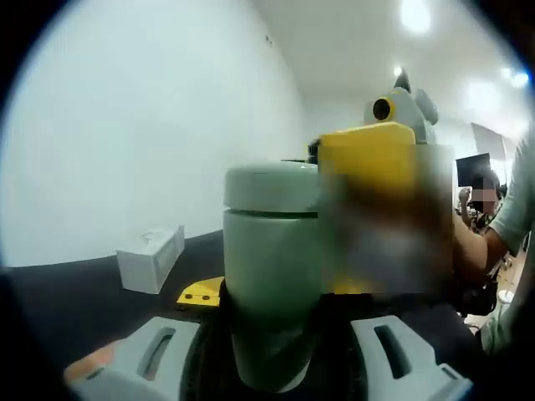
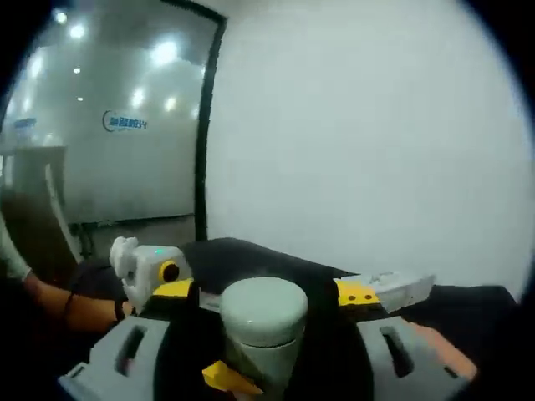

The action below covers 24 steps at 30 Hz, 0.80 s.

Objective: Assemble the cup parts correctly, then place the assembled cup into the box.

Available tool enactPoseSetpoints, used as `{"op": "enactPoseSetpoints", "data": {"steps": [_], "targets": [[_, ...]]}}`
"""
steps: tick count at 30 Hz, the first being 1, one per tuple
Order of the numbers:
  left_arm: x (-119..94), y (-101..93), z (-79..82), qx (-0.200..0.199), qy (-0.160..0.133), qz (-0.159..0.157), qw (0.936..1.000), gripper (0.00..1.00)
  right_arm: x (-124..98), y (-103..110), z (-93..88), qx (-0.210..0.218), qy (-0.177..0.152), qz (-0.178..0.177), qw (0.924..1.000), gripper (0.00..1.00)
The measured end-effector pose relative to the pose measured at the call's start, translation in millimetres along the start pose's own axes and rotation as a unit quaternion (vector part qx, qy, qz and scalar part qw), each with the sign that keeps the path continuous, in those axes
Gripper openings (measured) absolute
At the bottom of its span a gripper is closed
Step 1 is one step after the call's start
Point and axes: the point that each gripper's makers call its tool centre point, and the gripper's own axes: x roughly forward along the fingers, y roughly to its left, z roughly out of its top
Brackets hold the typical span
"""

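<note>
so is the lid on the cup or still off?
On. The lid sits atop the pale green cup, a seam between them; cup upright between the left gripper fingers. Whether it is fully tightened: cannot tell.

Between the grey matt plastic fingers we see a pale green cup with a smooth satin finish, beyond them a dark matt table and a white box that looks like plain card.

One pale green cup, one white box, two tongs
</note>
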Motion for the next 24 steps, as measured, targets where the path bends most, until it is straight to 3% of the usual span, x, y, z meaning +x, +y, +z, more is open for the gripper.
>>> {"op": "enactPoseSetpoints", "data": {"steps": [2, 3, 7, 11, 20, 24], "targets": [[0.0, -0.4, 0.0, 0.000, 0.000, 0.000, 1.0000, 0.40, -2.3, 2.4, 7.3, 0.007, -0.015, 0.054, 0.9984, 0.58], [0.2, -1.0, 0.0, 0.001, 0.000, 0.000, 1.0000, 0.40, -4.4, 10.0, 7.4, -0.002, -0.015, 0.104, 0.9945, 0.58], [-0.3, -1.3, 0.0, 0.003, 0.000, -0.001, 1.0000, 0.40, -1.9, 5.1, -5.6, 0.003, 0.012, 0.177, 0.9841, 0.55], [0.2, -2.5, -0.1, 0.004, 0.000, -0.002, 1.0000, 0.40, -0.4, 21.3, -3.2, 0.049, -0.010, 0.268, 0.9621, 0.52], [0.6, -2.5, -0.1, 0.003, -0.001, -0.004, 1.0000, 0.40, 10.9, 31.6, -18.1, 0.035, 0.020, 0.289, 0.9565, 0.42], [-0.3, -1.5, -0.4, 0.002, -0.001, -0.003, 1.0000, 0.40, 11.0, 27.4, -17.3, 0.035, 0.028, 0.264, 0.9634, 0.42]]}}
